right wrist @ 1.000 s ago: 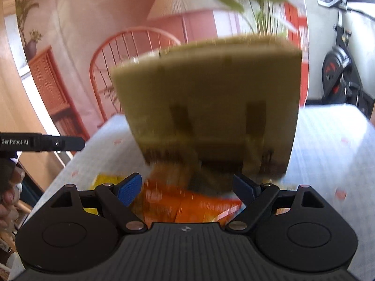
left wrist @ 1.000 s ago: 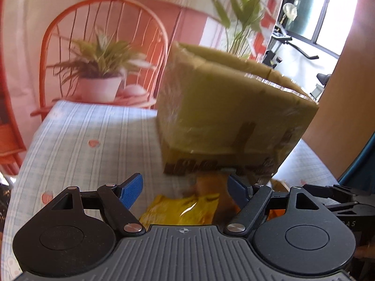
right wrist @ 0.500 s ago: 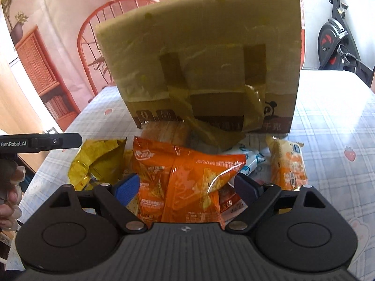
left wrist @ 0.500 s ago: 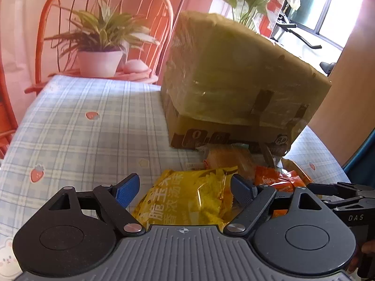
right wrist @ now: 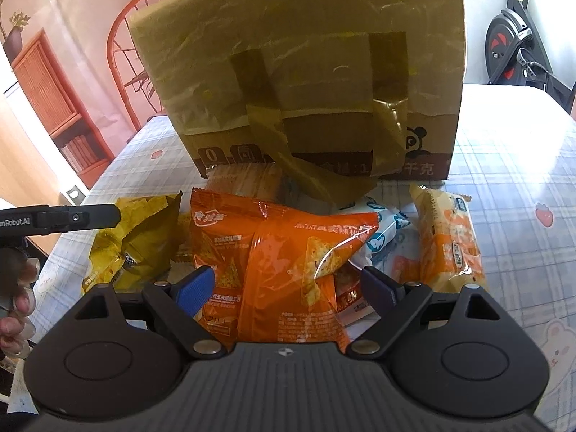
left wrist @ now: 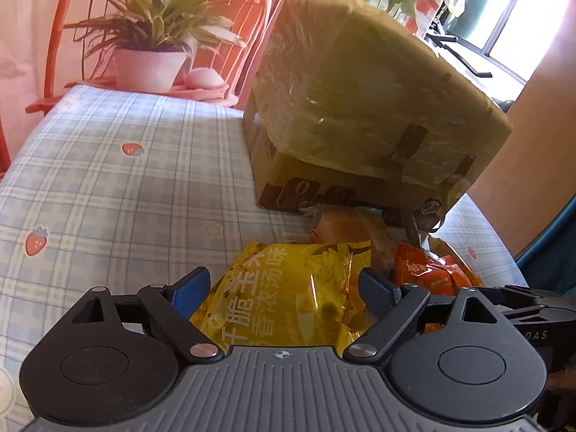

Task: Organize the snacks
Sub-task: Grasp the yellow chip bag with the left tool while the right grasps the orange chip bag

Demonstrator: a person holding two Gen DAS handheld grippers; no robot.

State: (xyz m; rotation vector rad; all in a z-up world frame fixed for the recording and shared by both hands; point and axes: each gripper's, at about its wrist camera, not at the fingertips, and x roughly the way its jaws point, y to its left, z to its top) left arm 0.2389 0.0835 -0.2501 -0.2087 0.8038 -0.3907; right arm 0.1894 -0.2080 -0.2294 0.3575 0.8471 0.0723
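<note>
**Snack pile before taped box, both grippers over it**

Open room: The tablecloth (left wrist: 118, 187) lay bare to the left of the box (left wrist: 363, 108) in the left wrist view, through to the rounded far edge. In the right wrist view bare cloth also ran along the right, past the pale packet (right wrist: 446, 237). Snacks crowded the strip between box front and grippers; a biscuit pack (right wrist: 244, 180) touched the box base.

Left gripper (left wrist: 284, 286): pointed down over the yellow bag (left wrist: 288, 298). Its jaws were opening, blue pads (left wrist: 189, 288) wide apart; the bag lay between them, not pressed. An orange packet (left wrist: 428, 273) lay just right of it.

Right gripper (right wrist: 286, 286): pointed down over the orange bag (right wrist: 280, 252), pads (right wrist: 196, 286) wide apart on either side of the bag, no squeeze on it visible. A white-blue packet (right wrist: 387, 230) lay between orange bag and pale packet. A hand (right wrist: 14, 302) showed at the left edge.

Surface and room: blue plaid cloth with strawberry prints. Box upright, wrapped in yellowish tape, loose strips hanging onto the pile. Beyond the table: an orange chair (left wrist: 252, 10), a potted plant (left wrist: 151, 54), an exercise bike (right wrist: 522, 39), a bookshelf (right wrist: 54, 100).
</note>
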